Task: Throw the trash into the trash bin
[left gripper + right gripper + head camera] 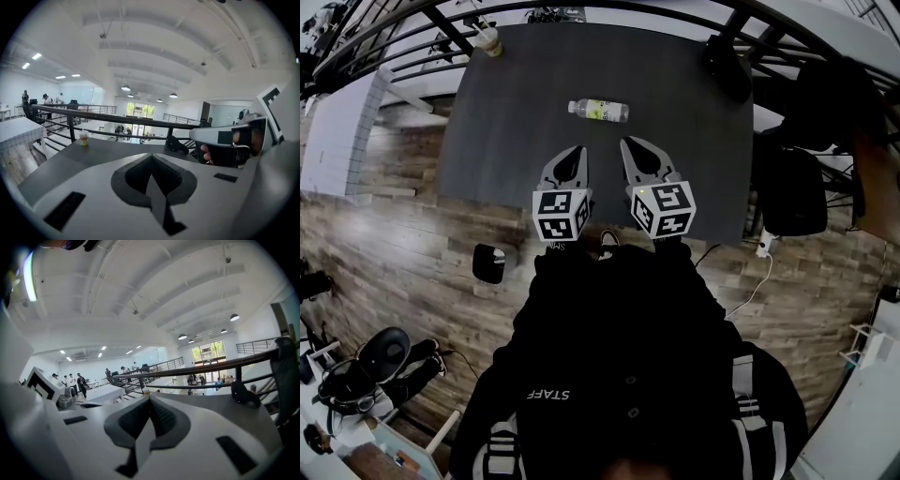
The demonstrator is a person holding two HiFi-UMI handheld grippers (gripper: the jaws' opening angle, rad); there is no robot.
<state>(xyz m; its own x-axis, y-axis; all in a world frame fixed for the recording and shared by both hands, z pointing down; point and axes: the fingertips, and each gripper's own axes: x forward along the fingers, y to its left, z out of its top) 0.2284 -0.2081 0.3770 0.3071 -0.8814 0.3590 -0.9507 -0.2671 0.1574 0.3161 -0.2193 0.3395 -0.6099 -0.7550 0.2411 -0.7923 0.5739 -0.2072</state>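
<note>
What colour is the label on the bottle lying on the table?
Yellow-green. The bottle and its label show best in the head view.

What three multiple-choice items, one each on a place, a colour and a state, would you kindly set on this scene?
1. Where does the bottle lie?
A. on the table's middle
B. on the floor
C. on a chair

2. What colour is the table?
A. white
B. dark grey
C. red

3. How do the jaws of the left tool stand?
A. wide apart
B. clamped on the bottle
C. together, empty

Answers:
1 A: the bottle lies on its side mid-table.
2 B: the tabletop shows dark grey in the head view.
3 C: the left gripper view shows its jaws meeting with nothing between.
</note>
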